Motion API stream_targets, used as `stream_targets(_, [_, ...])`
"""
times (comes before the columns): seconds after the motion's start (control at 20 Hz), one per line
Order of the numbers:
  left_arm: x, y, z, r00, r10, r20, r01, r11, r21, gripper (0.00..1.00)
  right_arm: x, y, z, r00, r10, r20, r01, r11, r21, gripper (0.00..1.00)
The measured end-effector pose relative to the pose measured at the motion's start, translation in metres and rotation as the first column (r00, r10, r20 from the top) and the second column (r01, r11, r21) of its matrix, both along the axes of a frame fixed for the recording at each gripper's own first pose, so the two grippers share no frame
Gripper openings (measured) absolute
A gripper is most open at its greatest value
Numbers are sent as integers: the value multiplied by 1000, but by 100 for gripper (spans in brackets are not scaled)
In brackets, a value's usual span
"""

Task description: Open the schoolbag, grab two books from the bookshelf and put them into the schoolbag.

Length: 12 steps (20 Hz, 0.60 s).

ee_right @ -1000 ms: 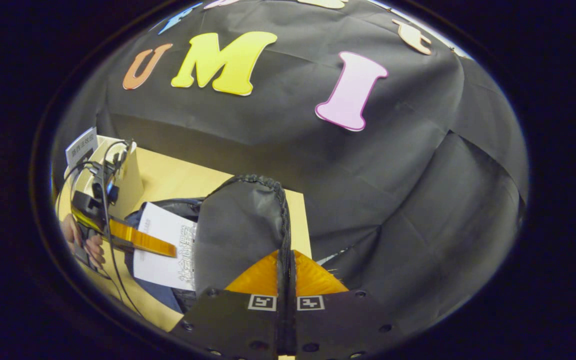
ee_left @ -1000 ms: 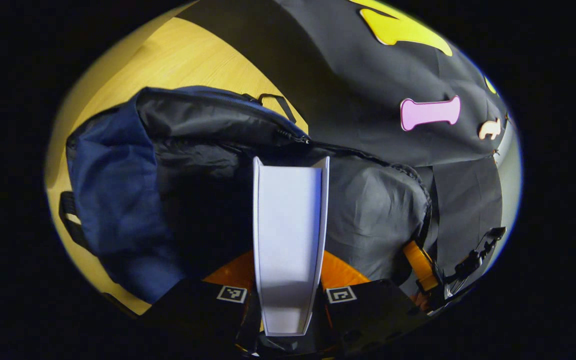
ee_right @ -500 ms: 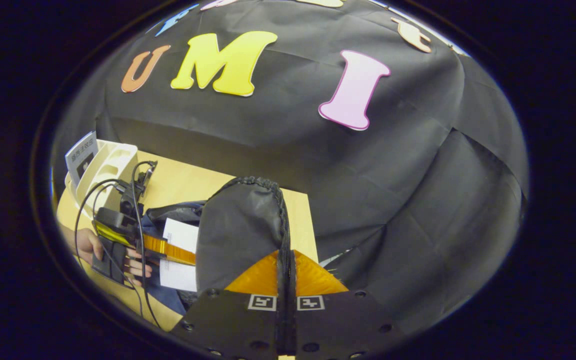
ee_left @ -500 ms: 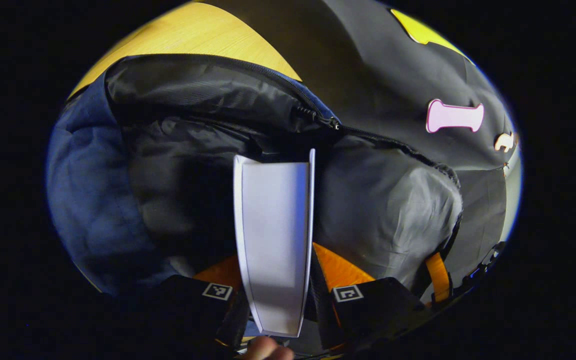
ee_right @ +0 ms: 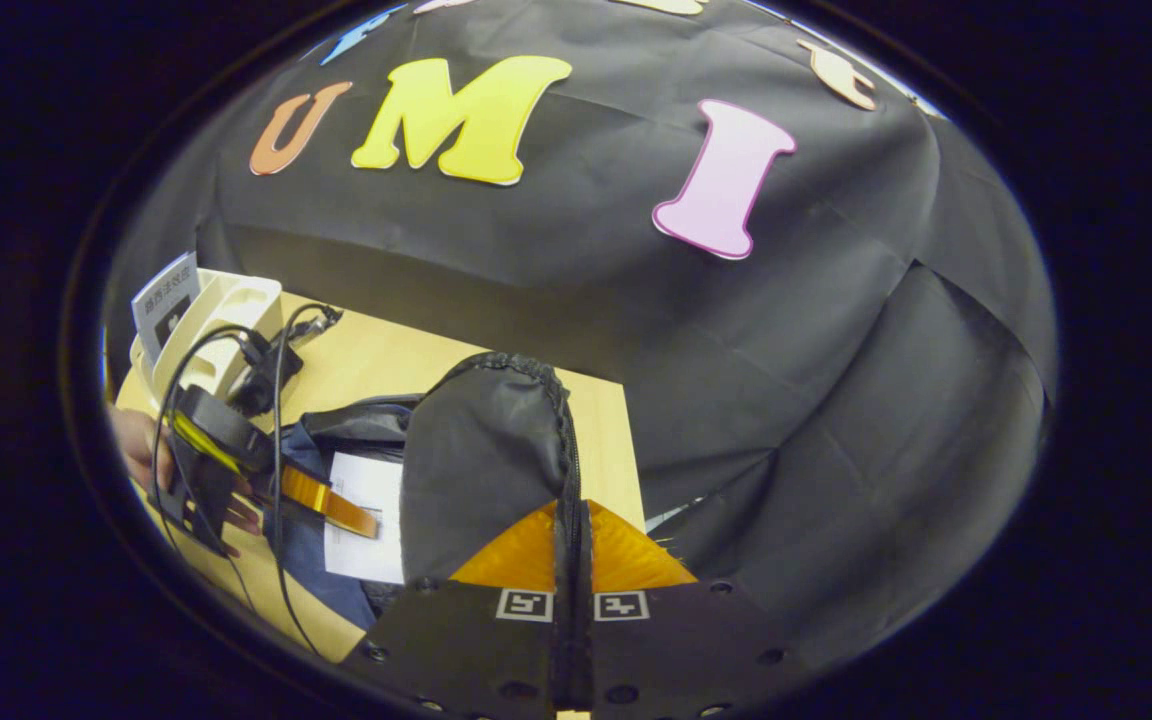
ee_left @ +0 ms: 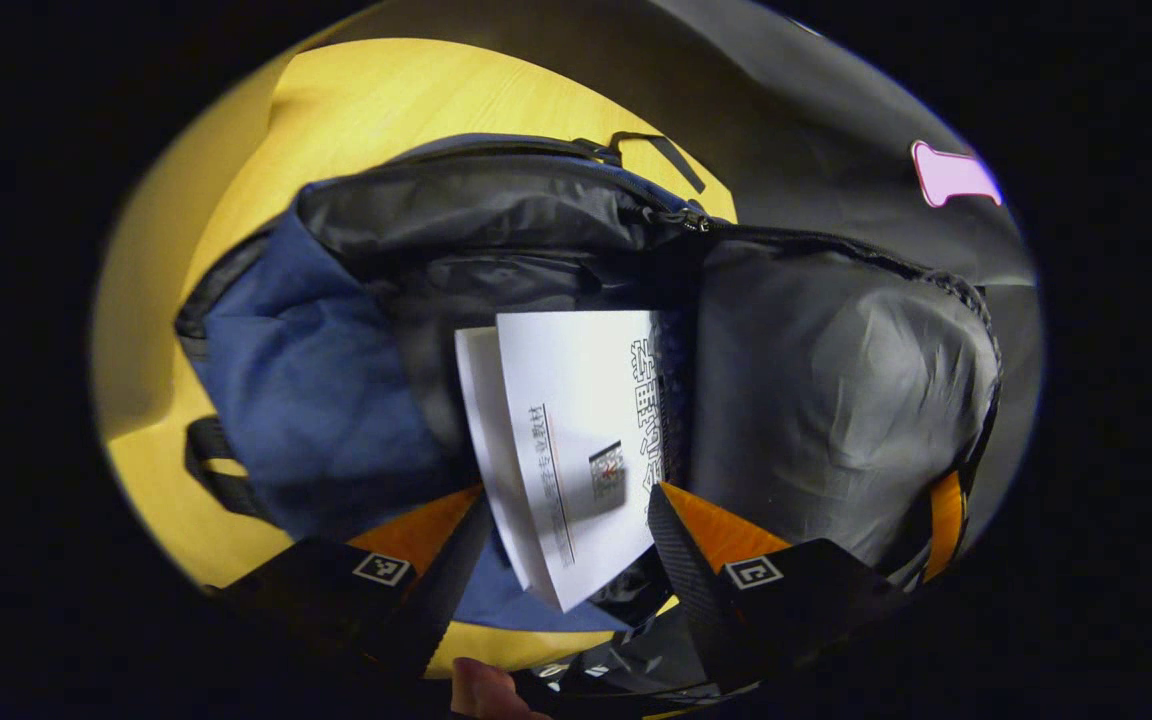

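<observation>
The blue schoolbag lies open on the wooden table, its black lining showing. A white book leans in the bag's mouth, cover up, its lower end sticking out. My left gripper stands open around that lower end, both fingers clear of the book. My right gripper is shut on the zipper edge of the bag's flap and holds it upright. In the right gripper view the book sits beside the flap, with the left gripper and a hand to its left.
A white bookshelf with a book in it stands at the table's far left in the right gripper view. Cables trail from the left gripper. The wooden table runs beyond the bag up to the black booth wall.
My left gripper has opened and let go of the book, which has tipped cover-up into the bag. The left gripper has drawn back a little. The right gripper still holds the flap.
</observation>
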<state>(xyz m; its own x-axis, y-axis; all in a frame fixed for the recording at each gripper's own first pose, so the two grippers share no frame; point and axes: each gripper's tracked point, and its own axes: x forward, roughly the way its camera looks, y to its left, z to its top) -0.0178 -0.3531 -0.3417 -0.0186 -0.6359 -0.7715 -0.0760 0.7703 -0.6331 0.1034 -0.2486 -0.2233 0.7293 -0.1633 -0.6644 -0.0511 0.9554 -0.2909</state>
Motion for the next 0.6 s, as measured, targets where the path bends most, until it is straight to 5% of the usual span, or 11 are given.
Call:
stream_targets(0.2, [3, 46, 38, 987, -98, 126, 79, 986, 146, 98, -1, 5, 0, 1000, -6, 2, 6, 1000, -4, 0])
stream_targets(0.35, [12, 88, 76, 945, -184, 270, 104, 952, 288, 98, -1, 12, 1, 1000, -3, 3, 3, 1000, -12, 0])
stream_targets(0.6, [25, 152, 145, 877, -183, 444, 9, 931, 365, 100, -3, 27, 2, 1000, 13, 6, -13, 999, -36, 0])
